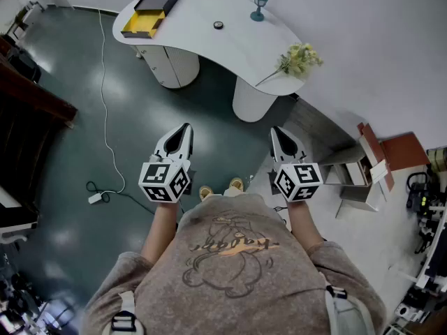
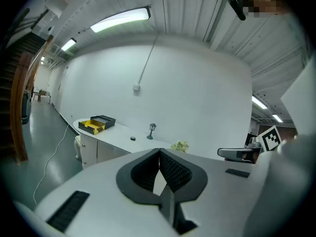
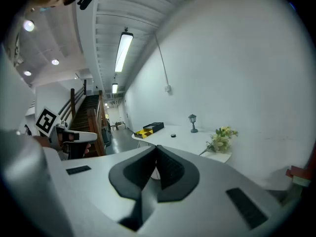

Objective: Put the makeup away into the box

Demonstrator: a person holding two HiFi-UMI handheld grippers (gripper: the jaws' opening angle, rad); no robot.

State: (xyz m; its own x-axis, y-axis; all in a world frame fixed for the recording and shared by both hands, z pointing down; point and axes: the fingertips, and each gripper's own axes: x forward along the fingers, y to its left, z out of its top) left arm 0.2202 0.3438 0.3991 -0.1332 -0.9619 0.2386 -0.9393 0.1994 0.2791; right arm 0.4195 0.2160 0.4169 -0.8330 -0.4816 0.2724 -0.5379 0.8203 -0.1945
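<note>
Grey sweatshirt (image 1: 237, 257), far from the box (image 1: 152, 10), shows only in head view.

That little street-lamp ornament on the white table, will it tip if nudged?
Probably: the lamp ornament stands tall on a thin stem over a small base, so a high push would likely topple it. It looks small, likely light, and might slide on the smooth table.

Head view steeply down; both gripper views (far off) toward the shared table (image 1: 195, 26)
</note>
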